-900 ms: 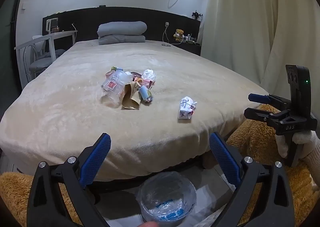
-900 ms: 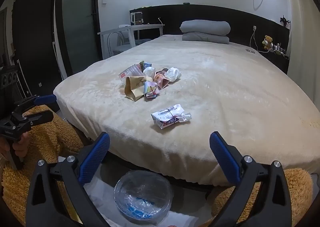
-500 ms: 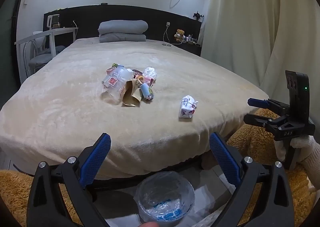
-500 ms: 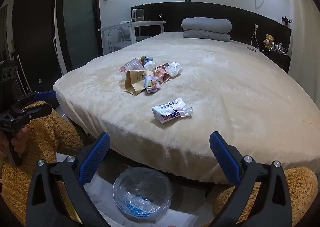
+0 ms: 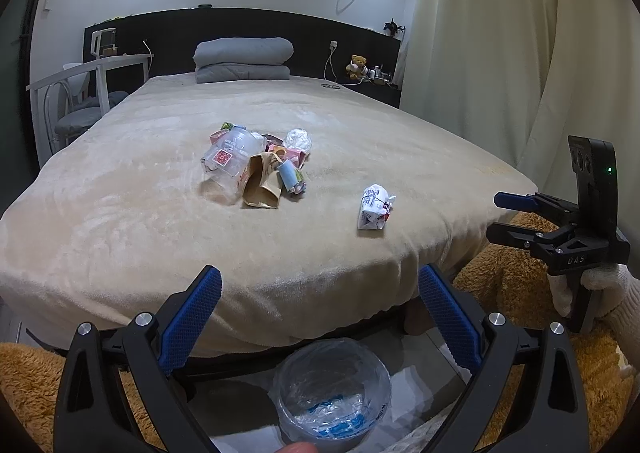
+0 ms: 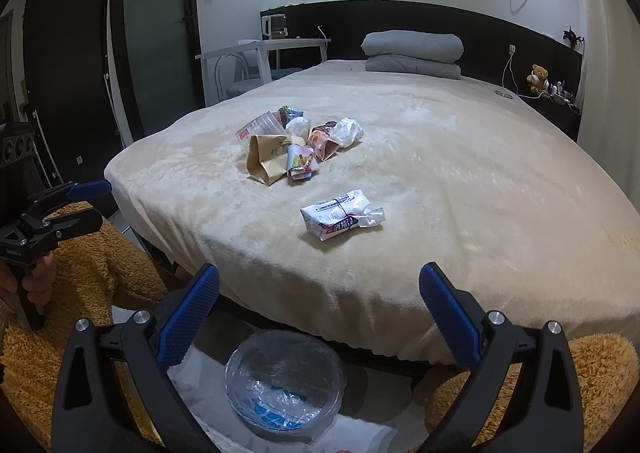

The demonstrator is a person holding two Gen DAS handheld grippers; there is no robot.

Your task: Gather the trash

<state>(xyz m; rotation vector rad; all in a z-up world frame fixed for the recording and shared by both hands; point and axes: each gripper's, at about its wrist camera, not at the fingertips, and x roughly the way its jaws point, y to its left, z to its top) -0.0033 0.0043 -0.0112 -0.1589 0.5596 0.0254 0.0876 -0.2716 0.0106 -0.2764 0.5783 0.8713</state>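
Dim, even indoor light; sharp focus, strong fisheye bending at edges.

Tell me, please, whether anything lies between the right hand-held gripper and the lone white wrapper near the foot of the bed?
Nothing visible does. The right hand-held gripper is open and empty, and only bare blanket separates it from the white wrapper. The trash pile lies farther back, apart from it.

beige-covered bed (image 5: 160, 173), black headboard (image 5: 240, 23), cream curtain (image 5: 500, 53)

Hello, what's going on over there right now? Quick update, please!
Left gripper and right gripper open, empty. Trash pile and lone white wrapper lie untouched on bed. Lined bin below. Nothing blocking.
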